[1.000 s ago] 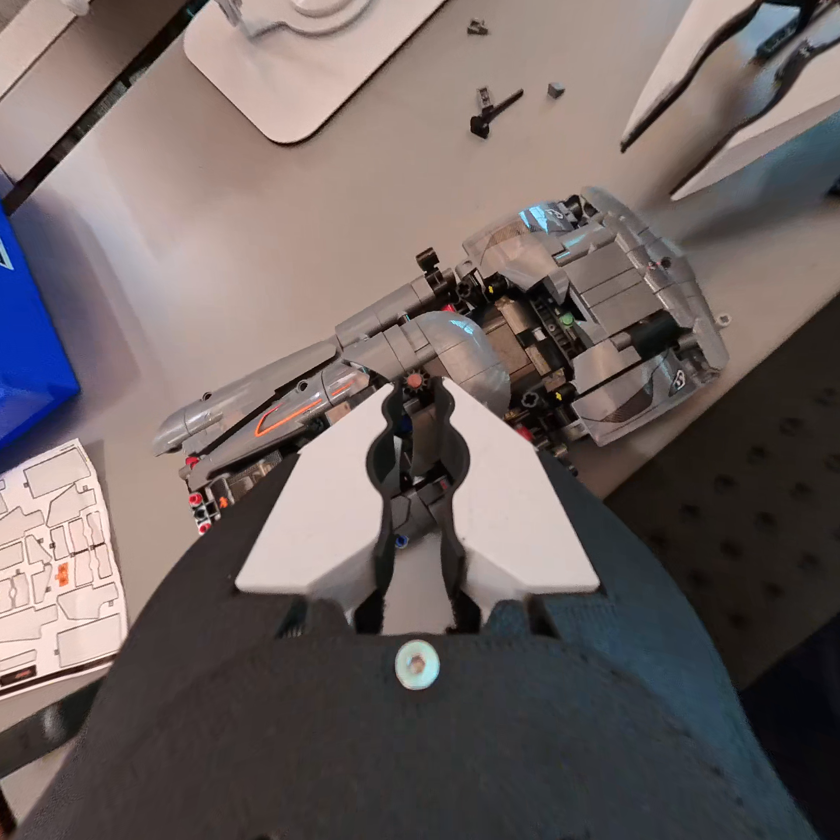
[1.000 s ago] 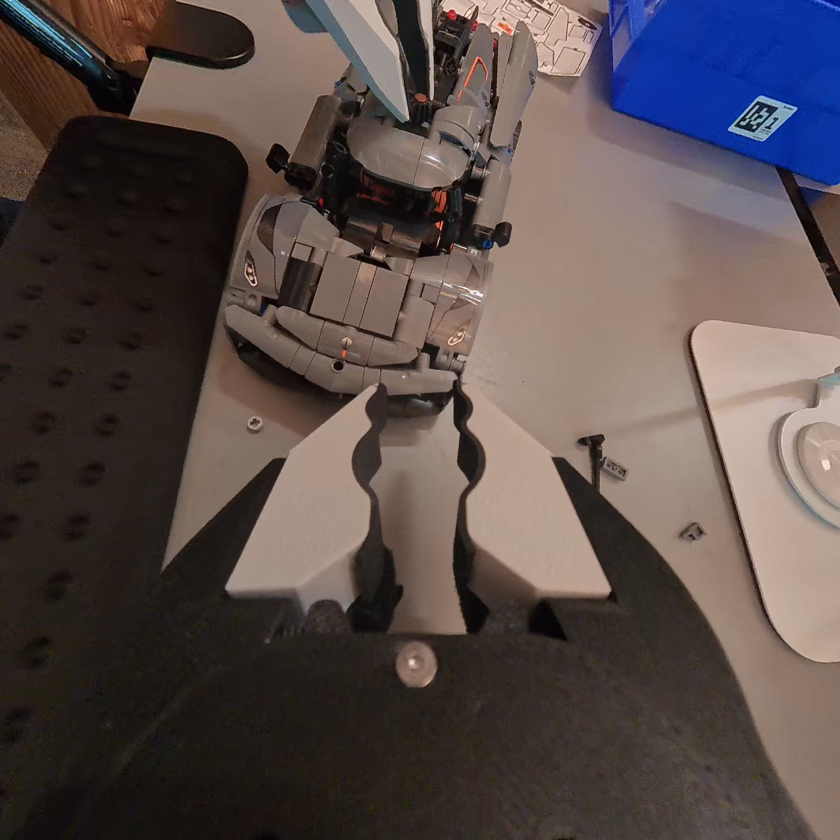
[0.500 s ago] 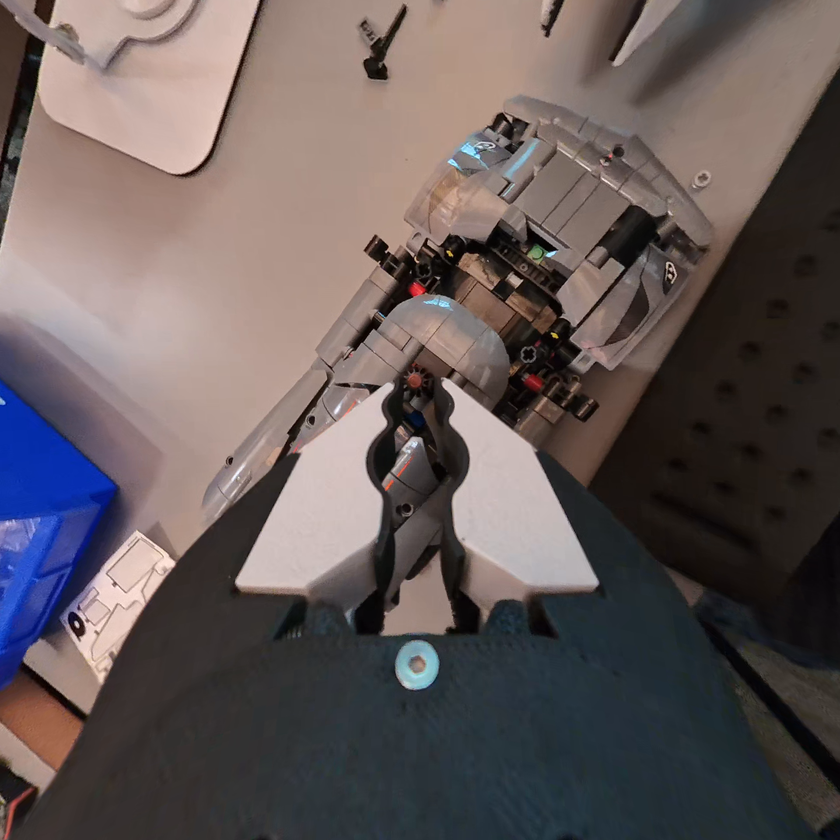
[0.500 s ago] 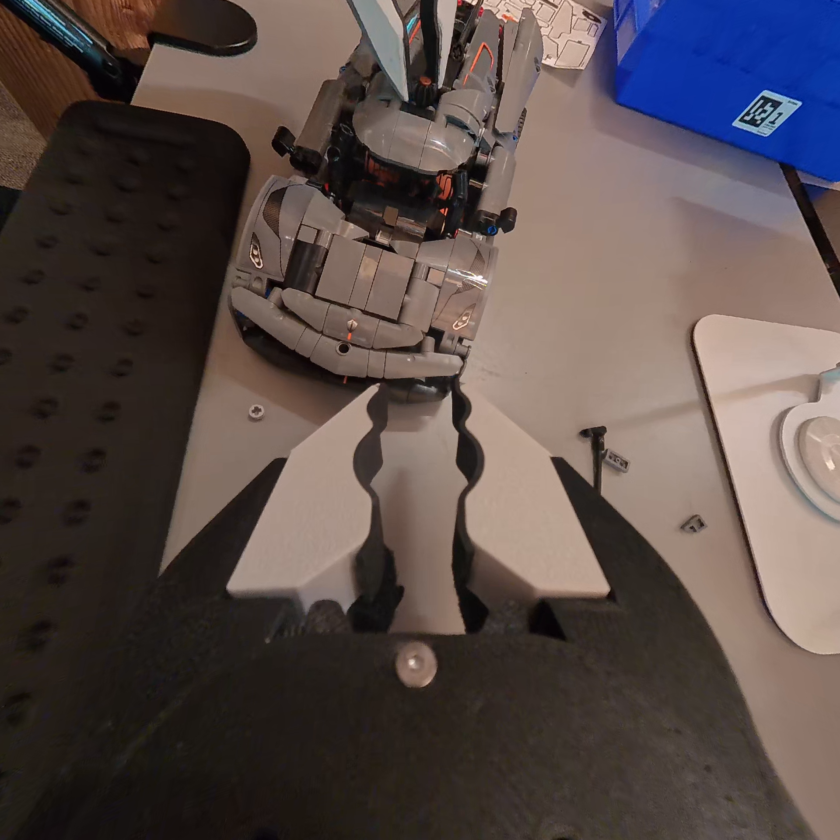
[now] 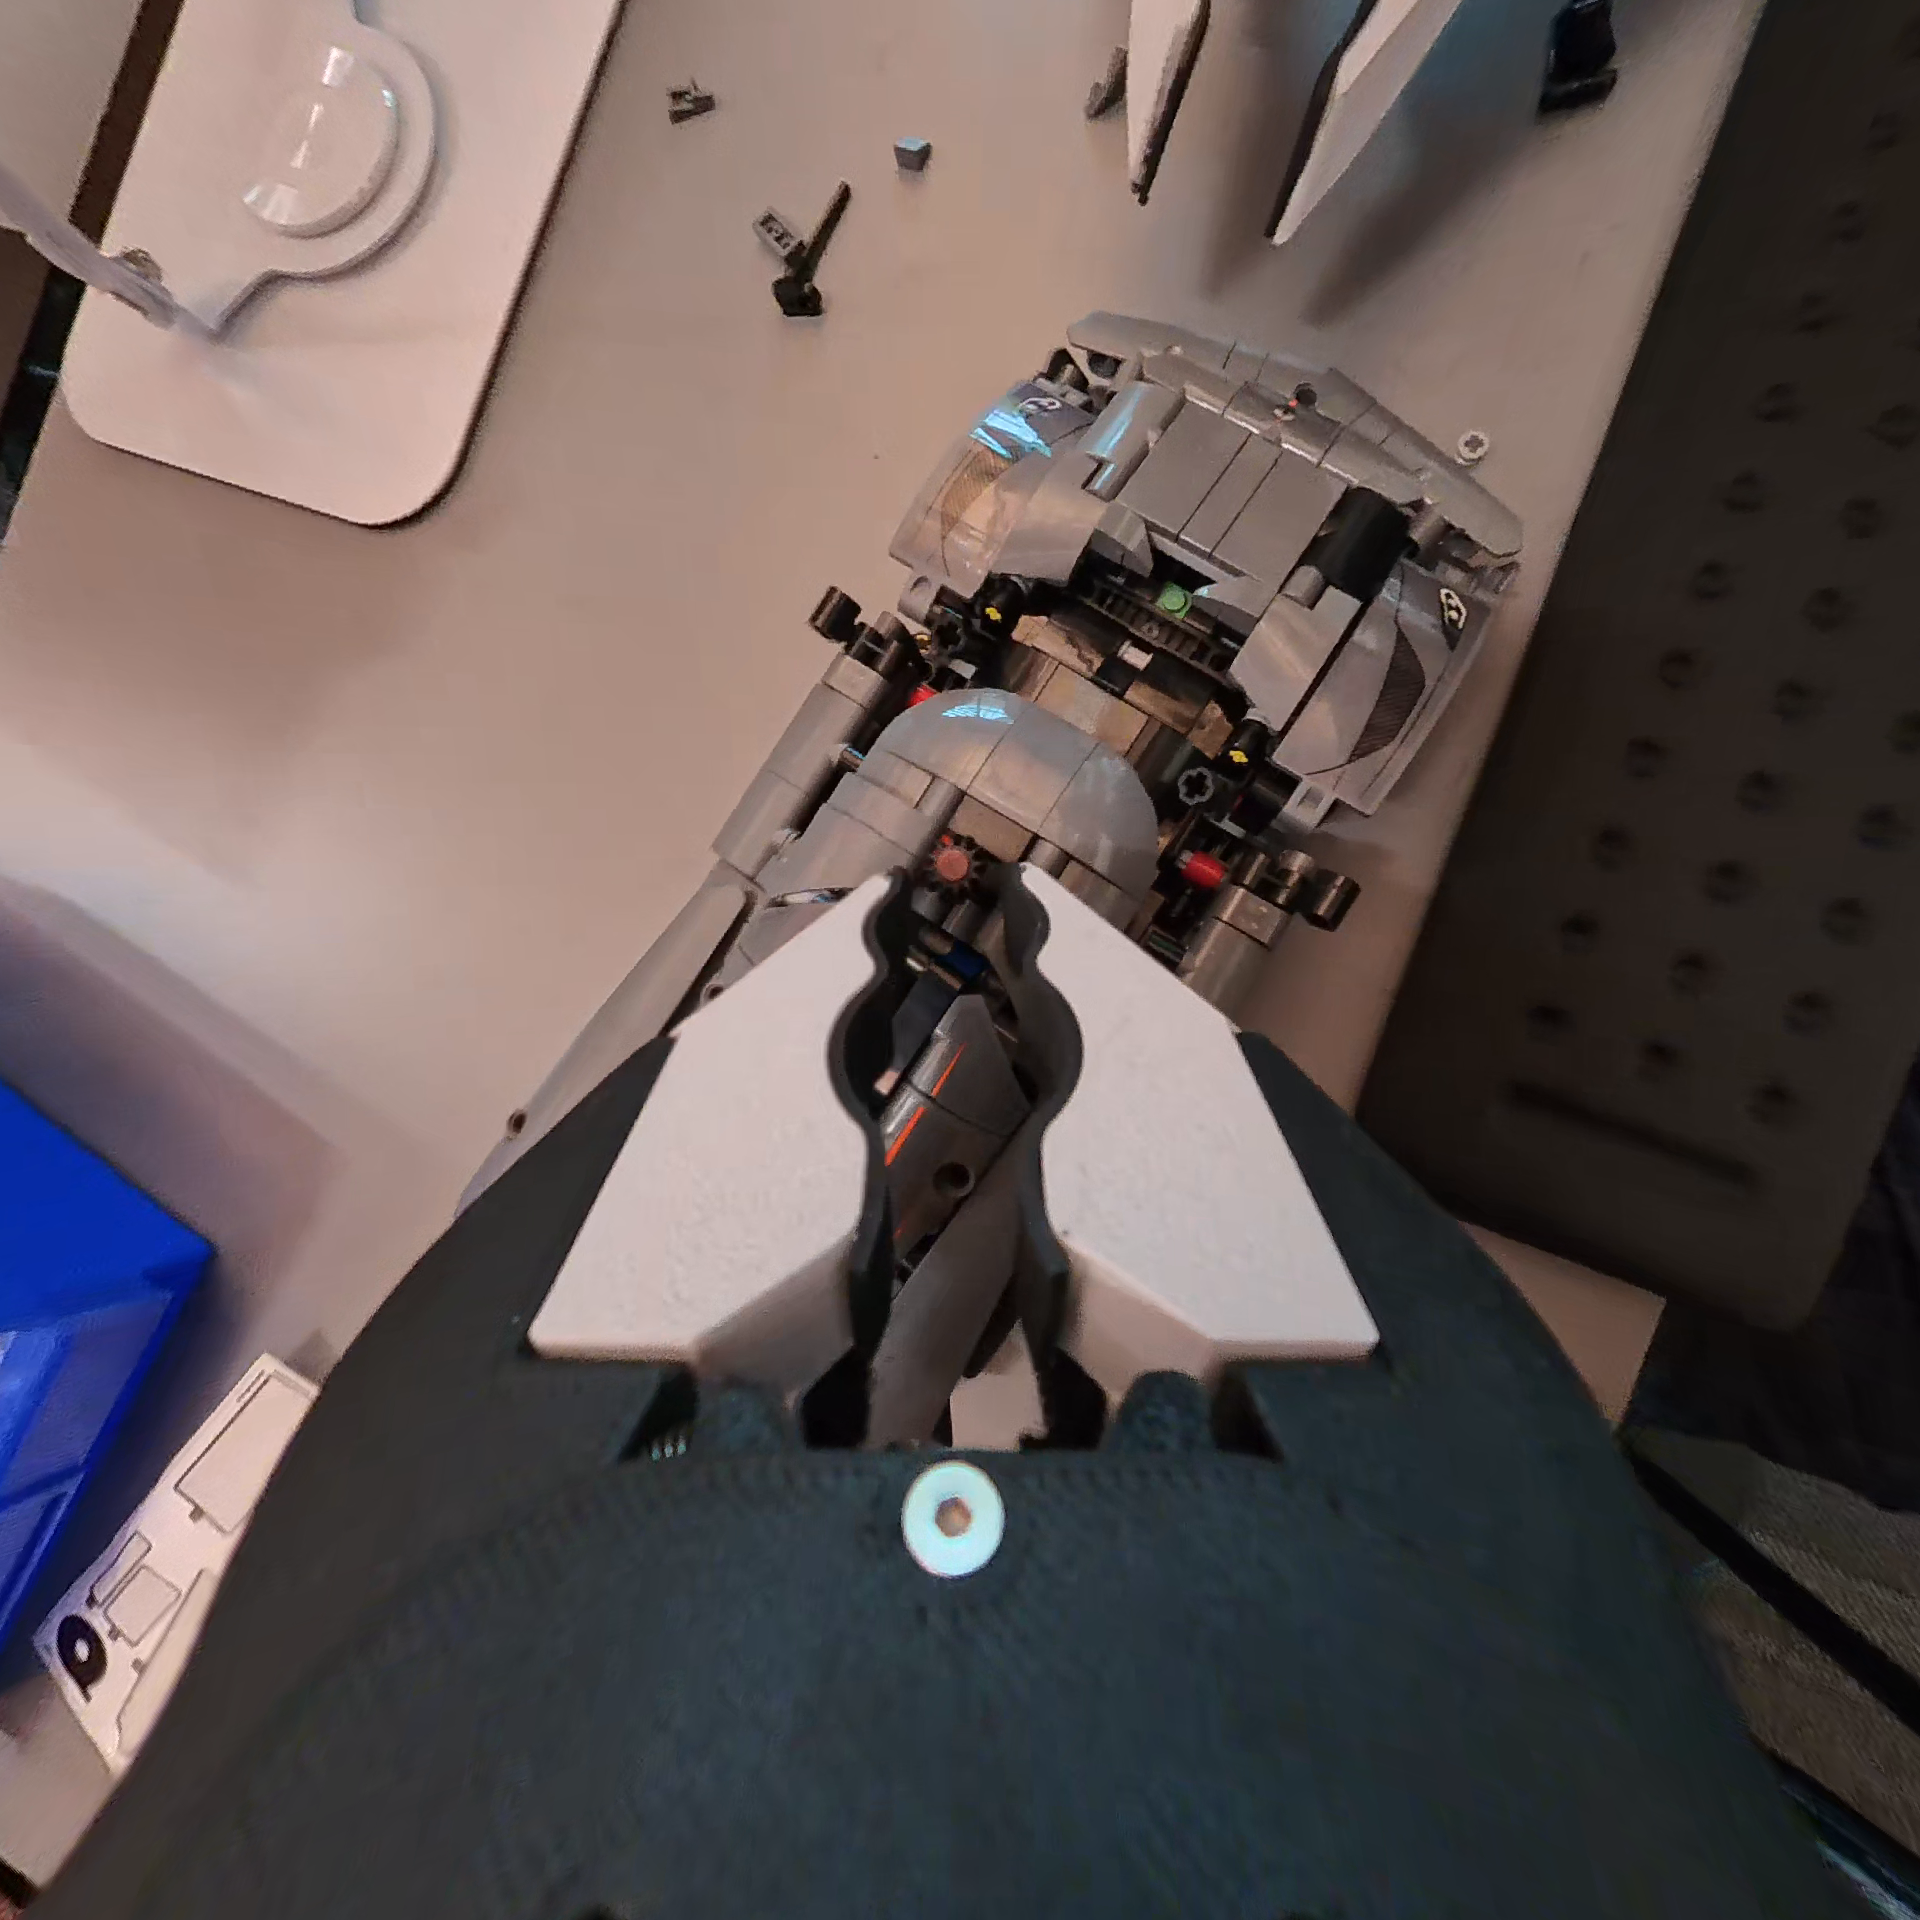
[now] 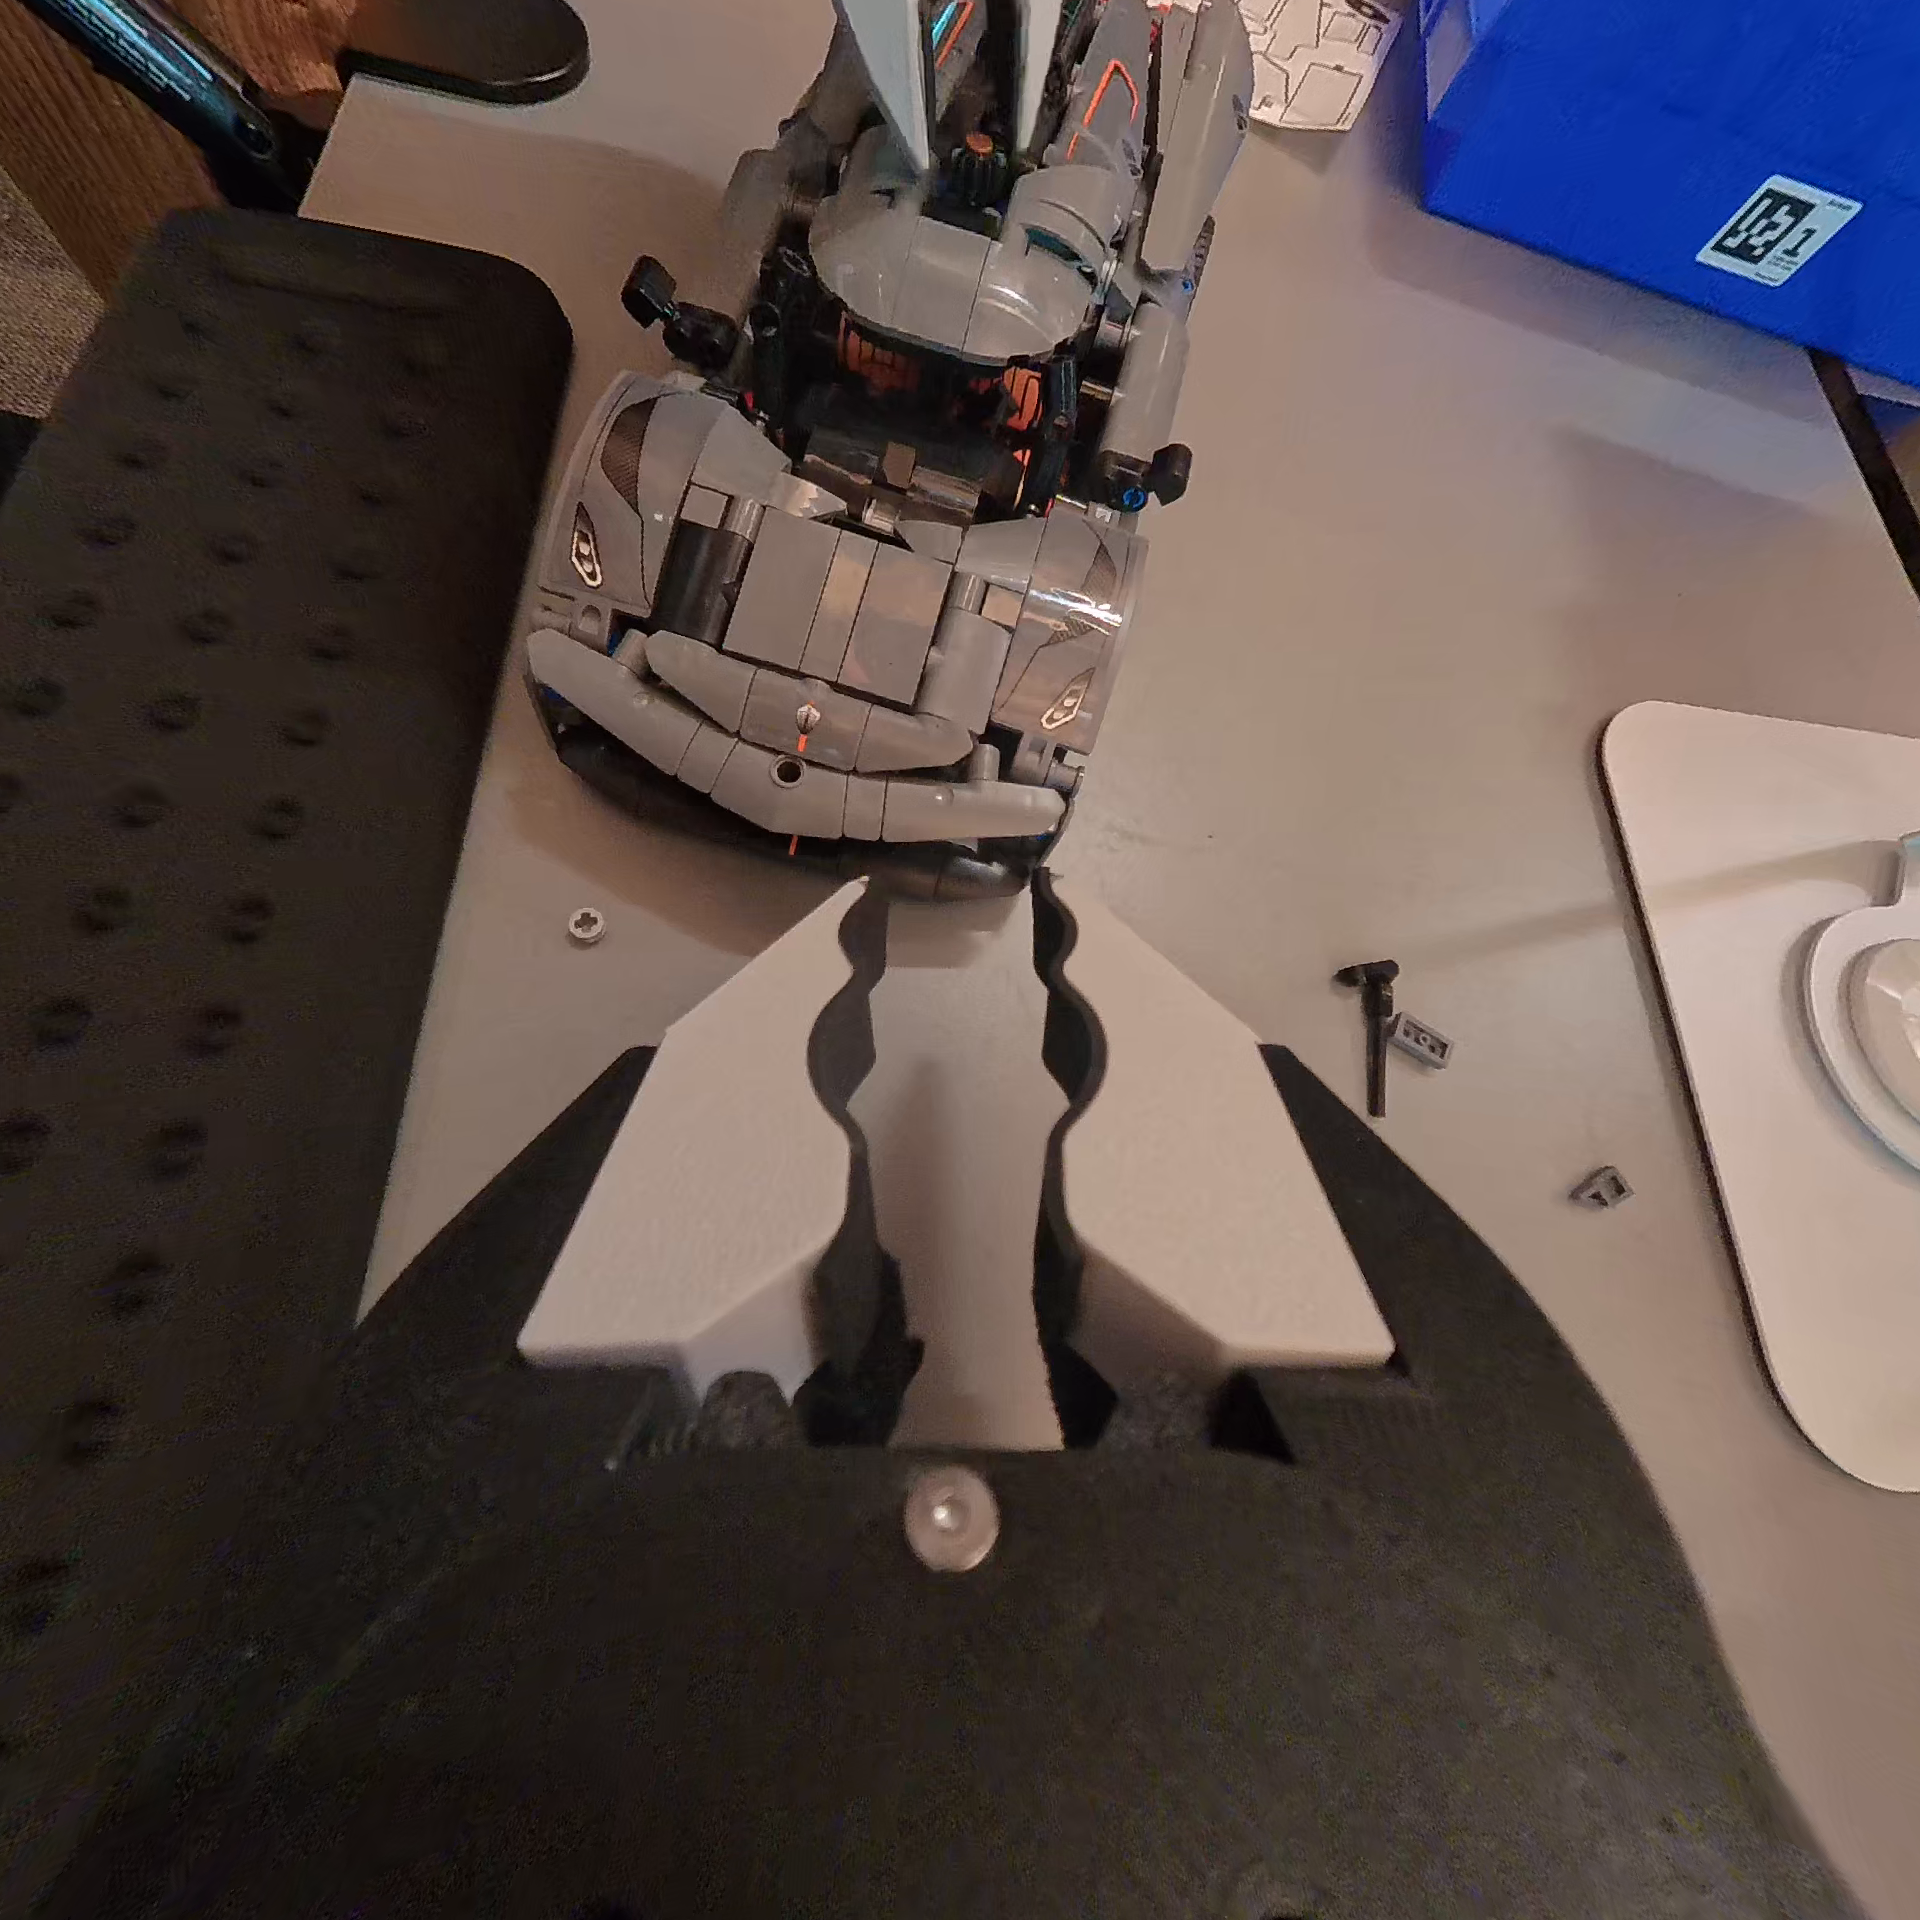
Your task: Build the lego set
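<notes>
Mostly, this reads as a late stage of the build.
Left gripper (image 5: pixel 951 894): jaws drawn narrow around the small dark knob with a reddish centre (image 5: pixel 950 864) behind the car's roof; whether they actually pinch it, I cannot tell for sure, though it looks like a grip.
Right gripper (image 6: pixel 951 883): jaws apart with nothing between them, hanging low over the table (image 6: pixel 1351 623) just in front of the car's nose.
Car (image 6: pixel 842 582): sits on the grey table beside the black dimpled mat (image 6: pixel 239 644), nose toward the right gripper, tail under the left one.
Done: front bumper, hood, headlight panels, domed roof and long rear body panels with orange trim are all in place.
Left: the cabin sides look open, with black pins and axles showing, so doors or side panels seem missing.
Loose parts: a small round grey piece (image 6: pixel 587 924) near the nose; a black rod (image 6: pixel 1377 1023) with a small grey plate (image 6: pixel 1423 1042) touching it; another grey bit (image 6: pixel 1602 1188) farther right.
Farther off: white board (image 6: pixel 1714 1039), blue bin (image 6: pixel 1662 135), printed sheet (image 6: pixel 1314 57).
</notes>
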A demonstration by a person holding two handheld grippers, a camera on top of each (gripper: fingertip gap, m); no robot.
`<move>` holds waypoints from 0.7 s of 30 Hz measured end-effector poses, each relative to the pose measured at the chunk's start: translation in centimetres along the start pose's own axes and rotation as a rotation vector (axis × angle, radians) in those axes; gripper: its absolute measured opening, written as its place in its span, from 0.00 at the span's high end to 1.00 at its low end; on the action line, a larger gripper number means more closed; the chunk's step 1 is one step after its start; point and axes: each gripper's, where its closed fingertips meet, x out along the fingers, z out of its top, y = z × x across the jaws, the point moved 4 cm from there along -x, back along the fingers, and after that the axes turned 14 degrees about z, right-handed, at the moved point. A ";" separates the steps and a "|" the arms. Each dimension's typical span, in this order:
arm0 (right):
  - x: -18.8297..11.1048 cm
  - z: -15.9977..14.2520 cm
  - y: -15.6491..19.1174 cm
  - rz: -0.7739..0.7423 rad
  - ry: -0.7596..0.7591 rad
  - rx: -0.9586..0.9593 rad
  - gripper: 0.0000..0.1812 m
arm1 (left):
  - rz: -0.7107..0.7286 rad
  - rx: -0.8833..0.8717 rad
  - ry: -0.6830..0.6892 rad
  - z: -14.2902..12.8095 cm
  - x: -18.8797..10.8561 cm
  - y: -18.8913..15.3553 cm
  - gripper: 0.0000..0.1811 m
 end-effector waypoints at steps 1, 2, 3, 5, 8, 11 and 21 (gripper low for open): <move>0.0 0.0 0.0 0.000 0.000 0.000 0.86 | 0.019 -0.023 -0.001 0.0 -0.1 0.3 0.90; 0.0 0.0 0.0 0.000 0.000 0.000 0.86 | 0.035 -0.046 0.005 0.0 -0.3 0.5 0.89; 0.0 0.0 0.0 0.001 0.000 0.001 0.86 | 0.049 -0.058 0.015 0.0 -0.4 0.6 0.89; 0.1 0.0 0.0 0.002 0.002 0.000 0.86 | 0.072 -0.084 0.046 -0.1 -0.3 0.6 0.90; 0.1 0.0 0.1 0.002 0.002 -0.003 0.86 | 0.087 -0.126 0.073 0.1 -0.1 0.3 0.91; 0.0 0.0 0.1 0.003 0.003 -0.003 0.86 | 0.096 -0.156 0.067 0.5 -0.2 0.0 0.92; -0.1 -0.1 0.2 0.004 0.004 -0.005 0.86 | 0.098 -0.143 0.051 1.0 0.3 -0.8 0.94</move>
